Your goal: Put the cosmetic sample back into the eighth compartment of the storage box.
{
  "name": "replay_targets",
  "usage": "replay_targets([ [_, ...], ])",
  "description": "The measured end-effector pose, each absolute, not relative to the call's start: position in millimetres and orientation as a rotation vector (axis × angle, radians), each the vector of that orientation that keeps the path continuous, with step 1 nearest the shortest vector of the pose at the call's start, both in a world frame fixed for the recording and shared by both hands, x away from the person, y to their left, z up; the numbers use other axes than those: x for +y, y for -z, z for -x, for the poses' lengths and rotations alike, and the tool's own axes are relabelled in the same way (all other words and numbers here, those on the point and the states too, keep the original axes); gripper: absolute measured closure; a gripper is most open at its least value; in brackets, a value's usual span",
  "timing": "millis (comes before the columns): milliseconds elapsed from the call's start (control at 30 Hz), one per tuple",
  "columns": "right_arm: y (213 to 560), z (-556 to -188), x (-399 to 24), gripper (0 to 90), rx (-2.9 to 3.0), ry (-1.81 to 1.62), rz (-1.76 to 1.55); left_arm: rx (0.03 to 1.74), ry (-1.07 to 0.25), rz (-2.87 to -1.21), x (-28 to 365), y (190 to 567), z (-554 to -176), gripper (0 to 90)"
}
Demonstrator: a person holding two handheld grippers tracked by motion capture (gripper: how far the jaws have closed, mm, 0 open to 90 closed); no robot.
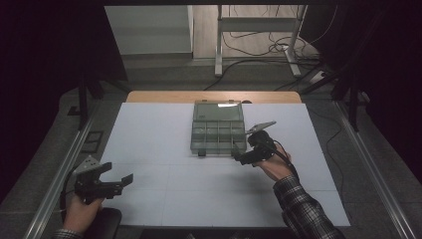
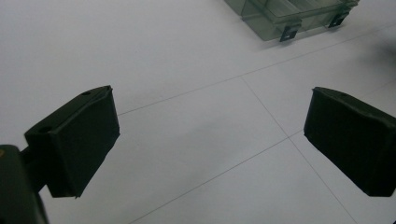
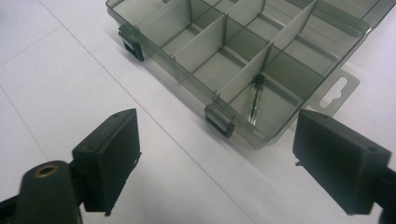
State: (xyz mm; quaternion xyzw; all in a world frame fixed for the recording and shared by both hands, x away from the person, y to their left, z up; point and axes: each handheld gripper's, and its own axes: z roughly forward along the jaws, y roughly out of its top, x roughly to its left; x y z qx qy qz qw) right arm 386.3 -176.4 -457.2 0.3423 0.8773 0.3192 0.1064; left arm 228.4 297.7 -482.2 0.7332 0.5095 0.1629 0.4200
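No readable text, labels, brands or numbers anywhere. The clear plastic organizer box (image 3: 261,56) has plain dividers and latches, no lettering. The white tabletop (image 1: 164,149) carries only thin seam lines. Black gripper pads (image 2: 79,140) are unmarked. The small item in one box compartment is too blurred to read.

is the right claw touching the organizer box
Apart: in the right gripper view, bare white table shows between the open right claw and the organizer box.
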Motion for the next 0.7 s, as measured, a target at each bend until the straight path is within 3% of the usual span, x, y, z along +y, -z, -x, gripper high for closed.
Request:
replay_targets([
  [700, 458.4, -368.1, -184.2, 1.4, 2.565, -0.923, -0.973, 1.277, -0.41, -1.838, 297.7, 482.2, -228.2, 3.8],
])
